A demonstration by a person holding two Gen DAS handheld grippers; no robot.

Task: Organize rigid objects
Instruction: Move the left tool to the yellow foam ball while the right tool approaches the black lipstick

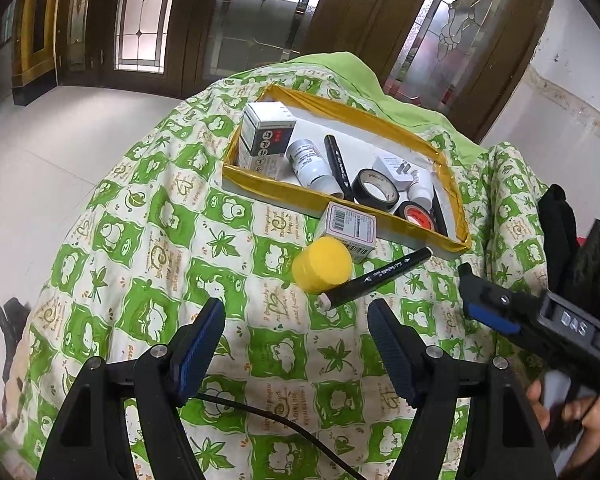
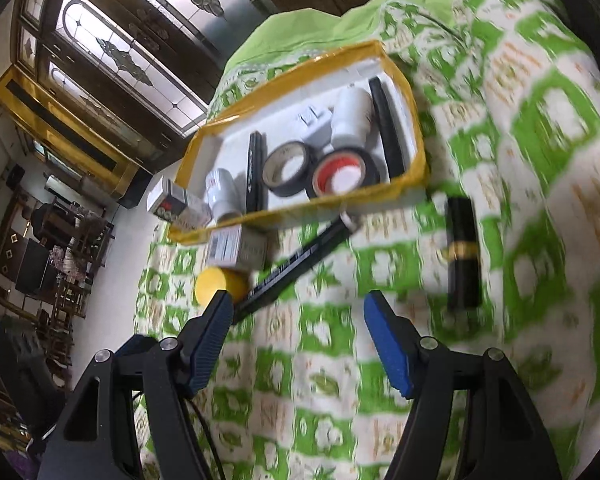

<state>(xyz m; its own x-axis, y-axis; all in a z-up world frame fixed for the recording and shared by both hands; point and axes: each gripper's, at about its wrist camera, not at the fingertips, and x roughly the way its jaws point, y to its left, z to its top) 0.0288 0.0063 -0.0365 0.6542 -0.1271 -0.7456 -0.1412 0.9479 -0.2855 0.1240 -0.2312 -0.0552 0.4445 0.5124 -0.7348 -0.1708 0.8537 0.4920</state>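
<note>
Surface: a green-and-white patterned cloth (image 1: pixel 148 240) draped over a raised support.

Container: a shallow white box with a yellow-taped rim (image 1: pixel 268 190) sits on the cloth. Inside it: a grey-and-white carton (image 1: pixel 266 136) standing at one end, a white bottle (image 1: pixel 310 162) lying beside it, a black marker (image 1: pixel 338 164), a roll of black tape (image 1: pixel 376 190), a second black roll with a red core (image 1: pixel 416 216), a small white bottle (image 1: pixel 420 190) and a white adapter (image 1: pixel 396 166).

Outside the box, on the cloth: a small barcoded carton (image 1: pixel 350 228) touching the near wall of the box; a yellow cylinder (image 1: pixel 322 266) just in front of that carton; a second black marker (image 1: pixel 376 278) lying at a slant, touching the cylinder; a black tube with a gold band (image 2: pixel 464 252) lying apart to the right.

Left gripper (image 1: pixel 296 320): jaws wide apart, nothing between them, above bare cloth short of the yellow cylinder.

Right gripper (image 2: pixel 296 312): jaws apart and empty, over the cloth near the slanted marker's lower end. That view is blurred.
</note>
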